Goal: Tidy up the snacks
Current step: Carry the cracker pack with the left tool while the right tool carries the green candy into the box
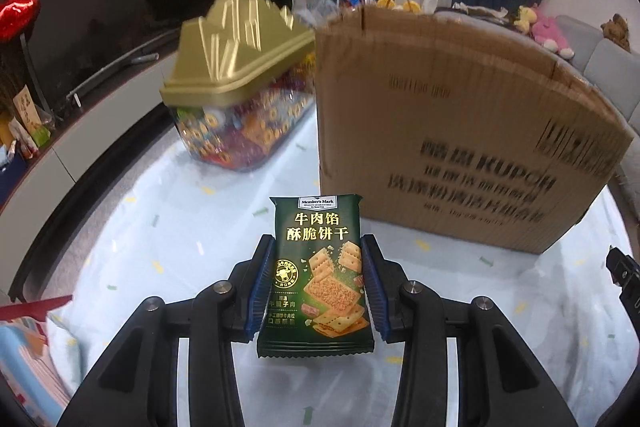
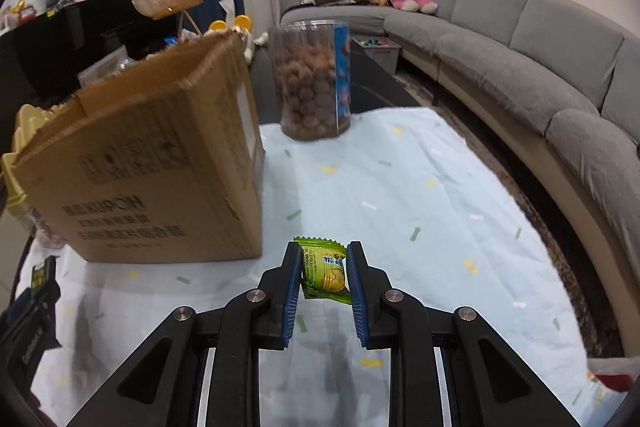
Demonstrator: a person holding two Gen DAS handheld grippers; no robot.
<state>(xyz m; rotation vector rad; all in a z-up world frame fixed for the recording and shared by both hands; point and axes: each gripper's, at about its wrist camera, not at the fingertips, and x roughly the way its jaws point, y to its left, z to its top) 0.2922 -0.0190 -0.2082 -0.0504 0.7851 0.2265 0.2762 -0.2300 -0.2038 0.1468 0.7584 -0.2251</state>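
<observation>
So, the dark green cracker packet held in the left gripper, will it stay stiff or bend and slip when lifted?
The cracker packet probably stays fairly stiff: it stands flat and unbent between the left gripper pads. It looks light, a thin single-serve pack. Its glossy film may be slippery, so it could slide down if the squeeze loosens. The crackers inside are likely brittle, so a hard squeeze is risky.

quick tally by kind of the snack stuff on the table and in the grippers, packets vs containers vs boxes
Snack packets: 2, the dark green cracker packet in the left gripper and the small light green packet in the right gripper.
Clear snack containers: 2, the gold-lidded tub and the round jar.
Cardboard box: 1.
Total: 5.
</observation>
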